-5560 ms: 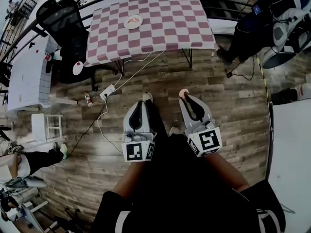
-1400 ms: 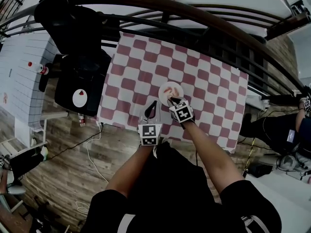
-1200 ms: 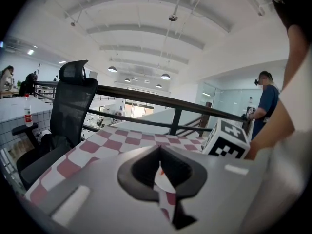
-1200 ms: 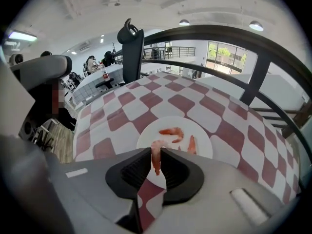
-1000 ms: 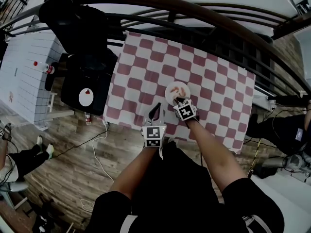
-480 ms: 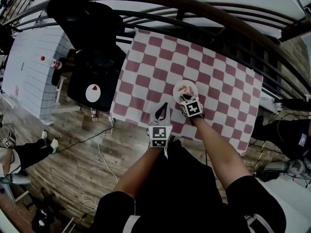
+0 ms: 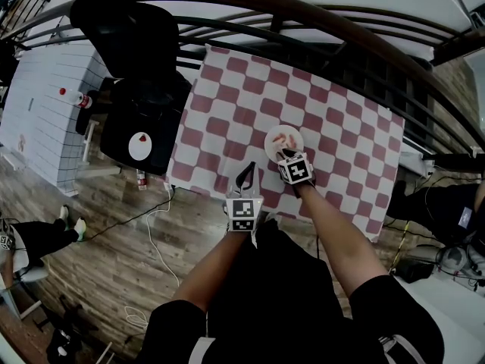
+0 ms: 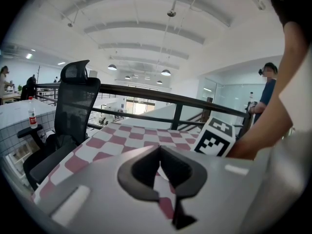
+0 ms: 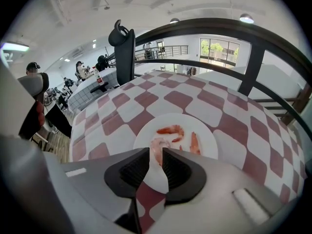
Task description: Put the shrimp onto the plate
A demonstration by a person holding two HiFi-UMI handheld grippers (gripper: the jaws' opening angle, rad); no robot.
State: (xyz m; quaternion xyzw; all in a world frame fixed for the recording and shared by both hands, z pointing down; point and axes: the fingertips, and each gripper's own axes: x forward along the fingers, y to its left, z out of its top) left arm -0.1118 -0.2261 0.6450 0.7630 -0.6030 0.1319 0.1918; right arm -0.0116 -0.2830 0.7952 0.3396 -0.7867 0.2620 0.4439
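A dark railing (image 7: 326,21) curves behind the red-and-white checked desk (image 7: 227,97), and a wood floor (image 7: 91,226) lies in front. The right claw (image 9: 155,152) pinches a pale shrimp (image 9: 157,145) just over the near edge of the white plate (image 9: 146,135). The left claw (image 8: 159,149), pressed together, hangs left of the plate.

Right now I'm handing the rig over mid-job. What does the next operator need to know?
Right gripper: shut on a pale shrimp, over the near side of the white plate.
Left gripper: shut, empty, over the near edge of the checkered tablecloth.
Done: a curled shrimp and a straight shrimp already lie on the plate.
Left: open the right jaws to release the pale shrimp, then back away.
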